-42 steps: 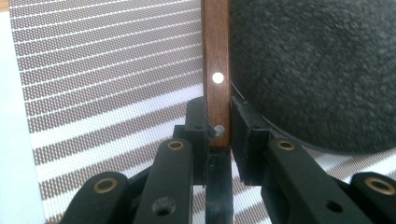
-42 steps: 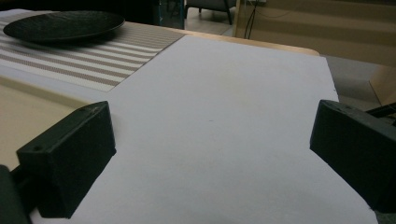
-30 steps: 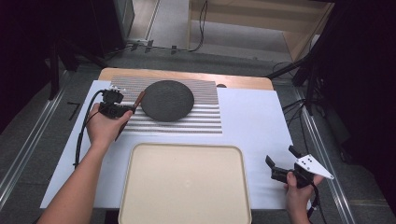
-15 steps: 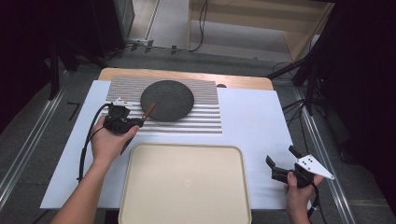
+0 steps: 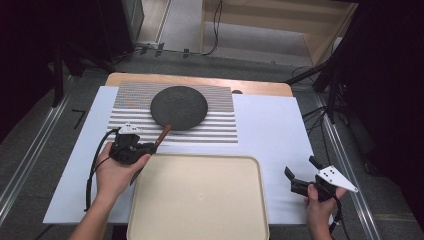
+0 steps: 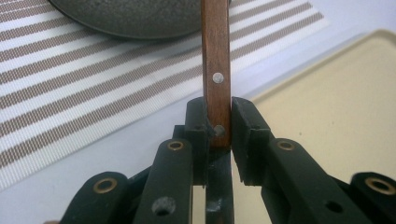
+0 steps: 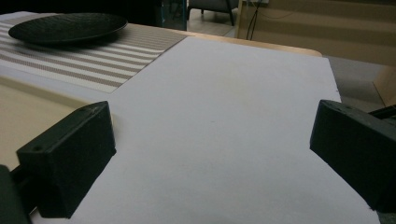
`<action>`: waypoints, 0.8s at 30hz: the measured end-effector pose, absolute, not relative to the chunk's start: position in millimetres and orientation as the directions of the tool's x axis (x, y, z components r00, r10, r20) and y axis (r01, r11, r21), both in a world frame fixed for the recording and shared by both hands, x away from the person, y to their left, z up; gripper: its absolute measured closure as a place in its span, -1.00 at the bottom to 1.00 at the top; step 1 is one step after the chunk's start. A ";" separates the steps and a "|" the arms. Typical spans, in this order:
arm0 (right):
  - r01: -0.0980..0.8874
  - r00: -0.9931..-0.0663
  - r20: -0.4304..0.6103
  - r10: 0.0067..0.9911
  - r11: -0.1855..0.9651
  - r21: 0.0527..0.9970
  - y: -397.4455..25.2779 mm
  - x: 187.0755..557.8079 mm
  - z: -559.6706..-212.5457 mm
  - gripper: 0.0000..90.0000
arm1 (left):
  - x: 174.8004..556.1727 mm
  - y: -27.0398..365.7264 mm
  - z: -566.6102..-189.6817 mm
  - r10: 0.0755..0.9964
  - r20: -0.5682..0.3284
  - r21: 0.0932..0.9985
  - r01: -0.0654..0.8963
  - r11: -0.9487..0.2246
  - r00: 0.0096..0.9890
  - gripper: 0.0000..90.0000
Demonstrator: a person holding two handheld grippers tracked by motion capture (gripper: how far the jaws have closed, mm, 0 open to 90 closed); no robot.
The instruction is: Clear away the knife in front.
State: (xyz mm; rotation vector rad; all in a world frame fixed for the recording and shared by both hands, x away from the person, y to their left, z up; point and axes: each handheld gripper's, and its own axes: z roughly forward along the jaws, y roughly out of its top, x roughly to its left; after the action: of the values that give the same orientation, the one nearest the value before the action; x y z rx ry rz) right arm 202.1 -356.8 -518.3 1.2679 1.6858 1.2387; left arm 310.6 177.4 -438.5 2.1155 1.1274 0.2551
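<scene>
Gripping a wooden handle [image 6: 215, 70], the left gripper [image 5: 142, 148] sits in the left centre of the high view, its jaws clenched on the handle's end just beside the tray's upper left corner. The handle is a slim, reddish-brown strip with two metal rivets, and it runs up and to the right until its far end meets the edge of the dark round plate [image 5: 179, 106]; what it belongs to I cannot tell, since that end is hidden.

The hold looks shallow, taken at the very tip of smooth wood, so the handle could pivot or slip out if lifted quickly. It could also nudge the plate, which lies flat and rough-textured on the striped woven placemat [image 5: 222, 122].

Below, the beige tray [image 5: 197, 200] is a bare, matte, round-cornered rectangle with a raised rim, which the handle could catch on a low sweep. White paper [image 5: 270, 130] covers the wooden table [image 5: 260, 88].

At lower right, the right gripper [image 5: 301, 178] hovers over the paper, jaws spread wide and holding nothing.
</scene>
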 end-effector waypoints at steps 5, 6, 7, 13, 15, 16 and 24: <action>0.306 -0.293 0.023 0.956 0.071 0.949 -357.0 202.2 -518.3 -1.00 | 296.6 176.7 -447.9 0.783 -0.171 0.667 0.655 -0.355 0.598 0.71; 0.307 -0.293 0.023 0.956 0.071 0.949 -357.1 202.2 -518.4 -1.00 | 293.5 176.5 -449.5 0.783 -0.174 0.664 0.658 -0.355 0.597 0.71; 0.307 -0.293 0.023 0.956 0.071 0.949 -357.1 202.2 -518.4 -1.00 | 290.5 176.3 -451.4 0.783 -0.181 0.664 0.661 -0.349 0.595 0.71; 0.308 -0.291 0.022 0.956 0.072 0.949 -356.8 202.3 -518.4 -1.00 | 271.7 170.3 -461.4 0.773 -0.206 0.651 0.674 -0.350 0.600 0.71; 0.308 -0.291 0.021 0.957 0.073 0.949 -356.6 202.3 -518.4 -1.00 | 266.3 169.4 -464.8 0.772 -0.213 0.646 0.679 -0.348 0.599 0.71; 0.308 -0.291 0.020 0.956 0.074 0.948 -356.6 202.3 -518.4 -1.00 | 263.9 169.4 -466.7 0.770 -0.218 0.644 0.681 -0.348 0.599 0.71; 0.308 -0.291 0.017 0.957 0.077 0.948 -356.6 202.3 -518.5 -1.00 | 250.4 168.8 -483.0 0.783 -0.248 0.640 0.703 -0.310 0.571 0.71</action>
State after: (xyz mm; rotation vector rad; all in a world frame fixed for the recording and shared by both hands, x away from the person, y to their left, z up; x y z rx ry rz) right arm 202.3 -356.6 -518.5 1.2667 1.6874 1.2313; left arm 250.4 168.8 -483.0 2.0765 1.1828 0.1400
